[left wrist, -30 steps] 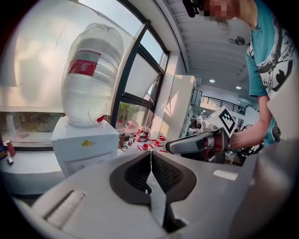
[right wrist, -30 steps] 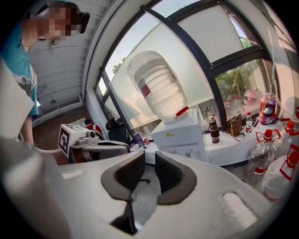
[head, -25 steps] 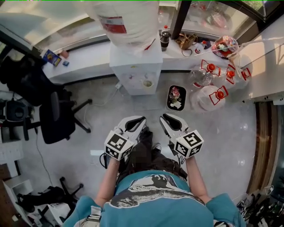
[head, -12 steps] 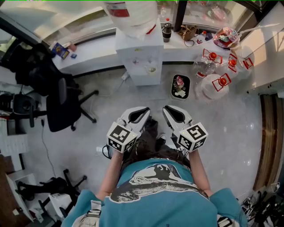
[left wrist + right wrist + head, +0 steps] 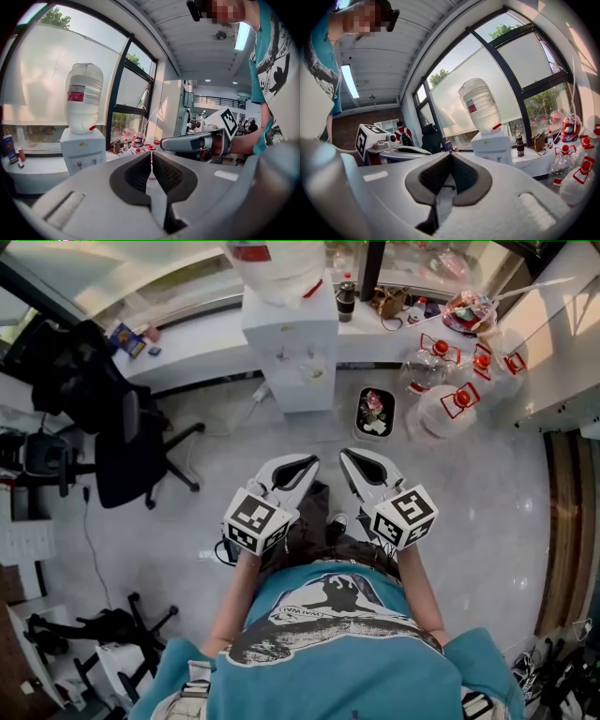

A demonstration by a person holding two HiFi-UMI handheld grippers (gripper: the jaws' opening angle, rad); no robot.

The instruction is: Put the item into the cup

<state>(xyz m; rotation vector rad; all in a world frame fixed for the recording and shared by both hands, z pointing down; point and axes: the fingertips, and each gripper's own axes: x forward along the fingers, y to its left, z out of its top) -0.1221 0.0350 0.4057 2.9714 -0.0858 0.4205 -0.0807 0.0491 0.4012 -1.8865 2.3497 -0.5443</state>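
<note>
Two grippers are held side by side in front of the person's chest, above the floor, tips pointing toward the window wall. Far left, a black chair stands near the white ledge. The left gripper has its fingers together, pads meeting at the tips with nothing between them. Its own view shows this too. Ahead of both, a white dispenser stands against the ledge with a big bottle upended on top. A small pale round thing on its front, perhaps the cup, is too small to be sure of. The right gripper is just beside the left, and its fingers are likewise pressed together and empty. Right of the dispenser, a black bin with rubbish sits on the floor. Further right, clear jugs with red caps cluster together. Which thing is the item cannot be told.
</note>
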